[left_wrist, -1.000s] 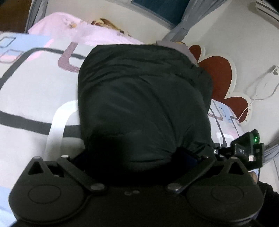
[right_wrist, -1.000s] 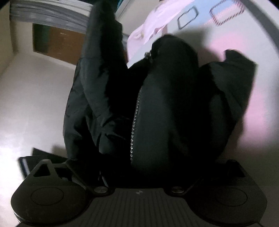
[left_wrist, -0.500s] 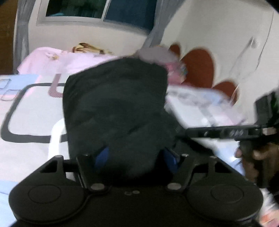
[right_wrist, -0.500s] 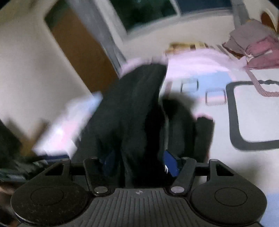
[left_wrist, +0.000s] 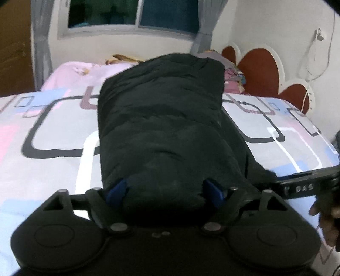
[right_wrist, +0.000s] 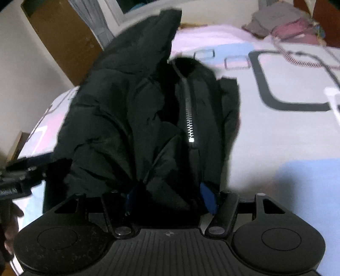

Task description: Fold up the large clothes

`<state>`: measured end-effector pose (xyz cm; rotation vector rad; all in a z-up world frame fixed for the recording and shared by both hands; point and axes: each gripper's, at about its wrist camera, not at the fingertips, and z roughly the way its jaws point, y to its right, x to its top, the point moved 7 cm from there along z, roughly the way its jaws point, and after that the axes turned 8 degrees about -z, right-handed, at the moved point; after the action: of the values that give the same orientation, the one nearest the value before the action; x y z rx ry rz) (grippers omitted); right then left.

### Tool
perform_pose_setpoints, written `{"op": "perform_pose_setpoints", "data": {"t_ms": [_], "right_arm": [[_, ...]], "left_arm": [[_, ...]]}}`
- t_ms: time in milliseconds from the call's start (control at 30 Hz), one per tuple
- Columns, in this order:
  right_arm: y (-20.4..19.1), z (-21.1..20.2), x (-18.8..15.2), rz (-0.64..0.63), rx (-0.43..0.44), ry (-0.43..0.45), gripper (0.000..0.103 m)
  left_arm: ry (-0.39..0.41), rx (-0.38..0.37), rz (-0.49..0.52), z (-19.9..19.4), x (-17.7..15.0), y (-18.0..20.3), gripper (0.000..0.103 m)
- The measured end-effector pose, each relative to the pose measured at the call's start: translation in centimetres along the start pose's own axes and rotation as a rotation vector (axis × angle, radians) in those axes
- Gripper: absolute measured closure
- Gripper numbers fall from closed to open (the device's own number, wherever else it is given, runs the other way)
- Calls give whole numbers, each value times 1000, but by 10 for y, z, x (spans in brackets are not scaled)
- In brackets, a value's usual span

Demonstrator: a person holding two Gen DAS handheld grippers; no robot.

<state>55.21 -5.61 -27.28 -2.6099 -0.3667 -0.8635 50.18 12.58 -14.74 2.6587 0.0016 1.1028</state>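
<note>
A black padded jacket [left_wrist: 161, 127] lies lengthwise on the patterned bed sheet [left_wrist: 53, 131], its near end bunched up. My left gripper [left_wrist: 164, 191] has that thick near end between its blue pads [left_wrist: 116, 191], which press on the fabric while the jaws are opening slightly. In the right wrist view the jacket [right_wrist: 127, 116] hangs crumpled, with its silver zipper [right_wrist: 189, 114] showing. My right gripper [right_wrist: 170, 195] is shut on a fold beside the zipper. Each tool appears in the other's view: the right one [left_wrist: 301, 186] at the right edge, the left one [right_wrist: 14, 180] at the left edge.
A red flower-shaped headboard [left_wrist: 261, 70] stands at the far right, with a pile of clothes [right_wrist: 282, 27] beside it. A window [left_wrist: 131, 12] with grey curtains is behind the bed and a brown door [right_wrist: 63, 42] to the left. A person's hand [left_wrist: 327, 212] holds the right tool.
Both grippers went from wide open to closed on the jacket's near end. Both hands rose and drew back, lifting and bunching the fabric, so more of the bed and room shows.
</note>
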Motion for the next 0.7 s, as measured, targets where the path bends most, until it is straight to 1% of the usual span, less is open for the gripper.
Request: {"op": "perform_pose_setpoints", "data": {"t_ms": [33,100,167,200,267,300,333,367,400,467,567,700], "right_arm": [[-1,-8,-1,-13,-18,9,40],[-4,-25,-2,-21,-37,38,40],[-11,-34,3,-33,-55,66,40],[-16,-44,1,-49,-64,80,40],[-25,-65,-6,-76,-94,108,39],[-29,-73,-9,-89,-111,119,38],[-33,-84,-14,-96,-140,136,14],[-36,-94,-19,-104,-179,169,0],[-39,-104,-24,-115,-199,178,0],[-47,-124,-42,-132,-198,180,0],[-58,-156,-67,-147,-200,210,0],[-71,-198,-97,-126,-194,233,0]], "left_arm": [[3,3,0,-6,-5,2,29],[15,18,4,-18,-13,6,30],[37,56,30,-33,-19,12,32],[48,69,34,-42,-23,14,30],[75,82,22,-61,-28,22,16],[95,94,23,-70,-30,25,5],[126,118,30,-81,-34,29,0],[145,142,40,-89,-38,33,0],[151,161,46,-96,-42,36,0],[150,187,37,-111,-51,43,0],[172,186,21,-141,-68,57,0],[184,183,29,-175,-89,76,0]]}}
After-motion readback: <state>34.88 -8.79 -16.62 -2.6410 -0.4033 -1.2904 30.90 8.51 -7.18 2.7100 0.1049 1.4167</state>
